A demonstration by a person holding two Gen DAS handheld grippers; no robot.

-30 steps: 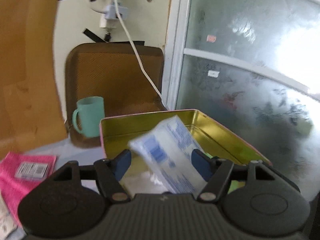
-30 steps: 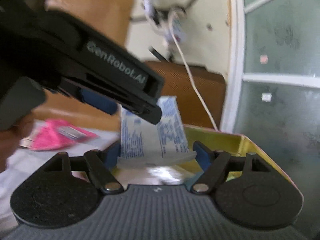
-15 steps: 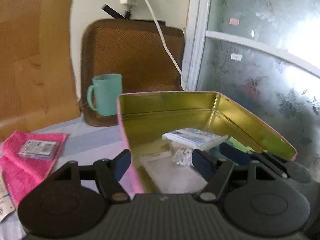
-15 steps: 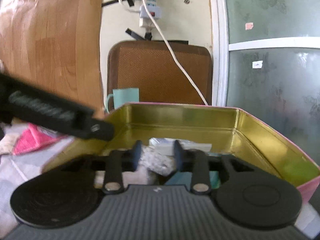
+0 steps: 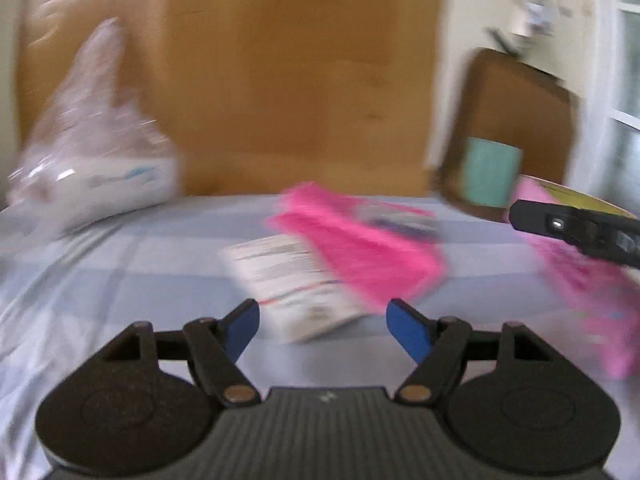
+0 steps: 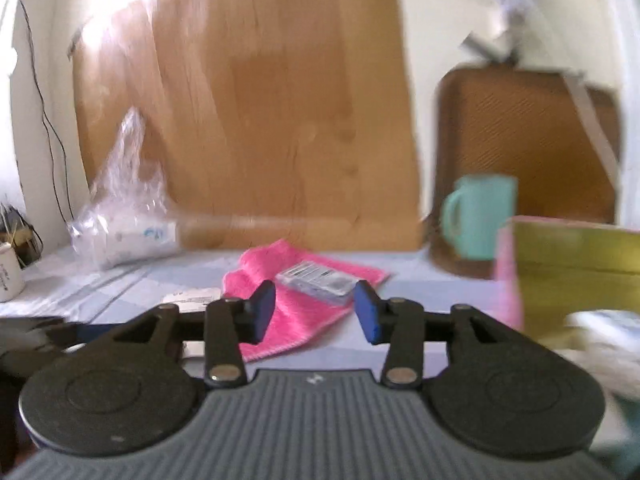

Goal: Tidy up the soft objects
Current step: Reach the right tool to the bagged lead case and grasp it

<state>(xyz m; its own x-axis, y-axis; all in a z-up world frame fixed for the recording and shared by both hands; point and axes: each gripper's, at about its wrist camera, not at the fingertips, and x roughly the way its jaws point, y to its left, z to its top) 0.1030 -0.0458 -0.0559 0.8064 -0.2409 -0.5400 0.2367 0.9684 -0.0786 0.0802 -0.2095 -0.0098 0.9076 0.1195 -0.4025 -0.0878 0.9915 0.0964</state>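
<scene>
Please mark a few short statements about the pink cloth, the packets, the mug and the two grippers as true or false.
1. A small clear-wrapped packet lies on the pink cloth. True.
2. The mug is red. False: it is pale green.
3. The left gripper clamps the white printed packet. False: its jaws are opening and hold nothing; the packet lies on the table ahead.
4. A crinkled clear plastic bag sits by the wooden board. True.
5. The right gripper holds the pink cloth. False: its jaws are opening with nothing between them.
</scene>
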